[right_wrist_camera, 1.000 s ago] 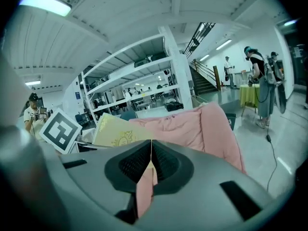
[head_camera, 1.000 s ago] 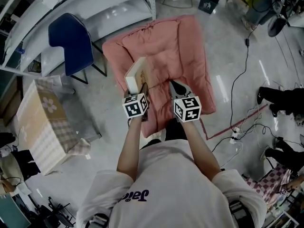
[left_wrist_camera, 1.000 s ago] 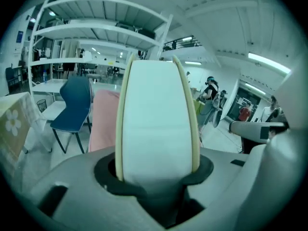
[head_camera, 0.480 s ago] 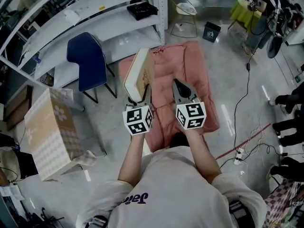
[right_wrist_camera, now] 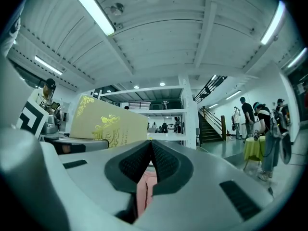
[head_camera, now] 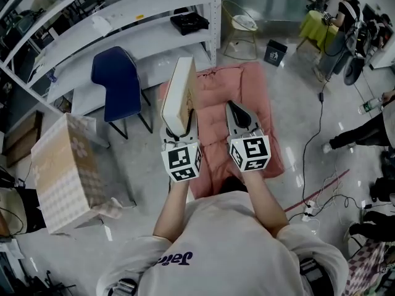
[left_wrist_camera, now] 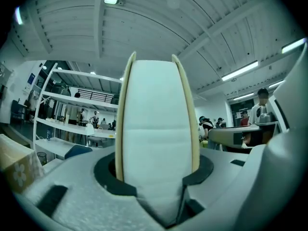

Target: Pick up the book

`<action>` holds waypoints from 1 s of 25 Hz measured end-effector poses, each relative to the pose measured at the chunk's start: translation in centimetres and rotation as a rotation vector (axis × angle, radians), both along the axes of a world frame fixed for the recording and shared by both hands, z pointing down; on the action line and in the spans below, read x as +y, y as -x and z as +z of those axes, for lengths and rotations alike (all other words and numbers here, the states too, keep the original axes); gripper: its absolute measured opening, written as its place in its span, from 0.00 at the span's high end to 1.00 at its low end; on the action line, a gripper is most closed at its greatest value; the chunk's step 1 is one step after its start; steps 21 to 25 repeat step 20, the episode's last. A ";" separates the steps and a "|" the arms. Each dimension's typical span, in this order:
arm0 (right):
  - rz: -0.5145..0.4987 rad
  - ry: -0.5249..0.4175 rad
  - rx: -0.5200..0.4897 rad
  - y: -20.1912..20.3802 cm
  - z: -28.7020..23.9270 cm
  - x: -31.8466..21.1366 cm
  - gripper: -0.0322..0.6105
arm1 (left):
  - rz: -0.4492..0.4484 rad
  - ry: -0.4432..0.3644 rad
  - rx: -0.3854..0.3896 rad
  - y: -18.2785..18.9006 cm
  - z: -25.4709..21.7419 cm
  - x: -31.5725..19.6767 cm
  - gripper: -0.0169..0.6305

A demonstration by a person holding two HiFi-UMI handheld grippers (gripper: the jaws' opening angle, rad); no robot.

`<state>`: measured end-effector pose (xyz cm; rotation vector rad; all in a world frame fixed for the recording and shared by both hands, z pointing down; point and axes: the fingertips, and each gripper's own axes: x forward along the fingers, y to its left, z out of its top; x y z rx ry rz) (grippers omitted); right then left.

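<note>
The book (head_camera: 179,95) is thick, with cream covers and a gold design, and stands on edge in the air above the pink cushion (head_camera: 225,113). My left gripper (head_camera: 180,127) is shut on its lower end. In the left gripper view the book (left_wrist_camera: 157,138) fills the middle, its white page block between the jaws. My right gripper (head_camera: 237,113) is shut with nothing in it, level beside the left one. In the right gripper view the jaws (right_wrist_camera: 151,150) meet at the tips, and the book's gold-printed cover (right_wrist_camera: 108,124) shows at the left.
A blue chair (head_camera: 119,82) and white shelving (head_camera: 111,23) stand at the back left. A patterned box (head_camera: 58,168) sits at the left. Cables (head_camera: 321,122) trail over the floor at the right, where several people (head_camera: 364,134) stand. A yellow-green table (head_camera: 316,24) is far right.
Both grippers have risen from just over the cushion. The book has come up with the left gripper and now stands more upright.
</note>
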<state>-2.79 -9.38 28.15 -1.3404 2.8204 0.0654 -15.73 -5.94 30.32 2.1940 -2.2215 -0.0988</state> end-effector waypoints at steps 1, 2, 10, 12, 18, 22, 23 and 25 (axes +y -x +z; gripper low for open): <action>0.000 -0.001 0.000 0.0 -0.1 0.0 0.93 | 0.000 -0.003 0.002 0.0 -0.1 0.0 0.63; 0.000 -0.001 0.001 0.0 -0.2 0.0 0.93 | 0.001 -0.005 0.003 -0.1 -0.3 0.1 0.63; -0.009 0.002 0.015 -0.1 0.0 0.4 0.93 | 0.005 0.002 0.014 -0.3 -0.2 0.2 0.63; -0.008 0.008 0.019 -0.1 0.2 0.3 0.93 | 0.004 0.013 0.019 -0.3 0.2 0.1 0.63; -0.008 0.032 0.012 -0.7 1.1 0.0 0.93 | 0.014 0.058 0.017 -0.7 1.8 -0.7 0.63; -0.011 0.033 0.012 -0.9 1.3 -0.1 0.93 | 0.020 0.081 0.002 -0.9 2.4 -1.0 0.62; -0.011 0.033 0.012 -0.9 1.3 -0.1 0.93 | 0.020 0.081 0.002 -0.9 2.4 -1.0 0.62; -0.011 0.033 0.012 -0.9 1.3 -0.1 0.93 | 0.020 0.081 0.002 -0.9 2.4 -1.0 0.62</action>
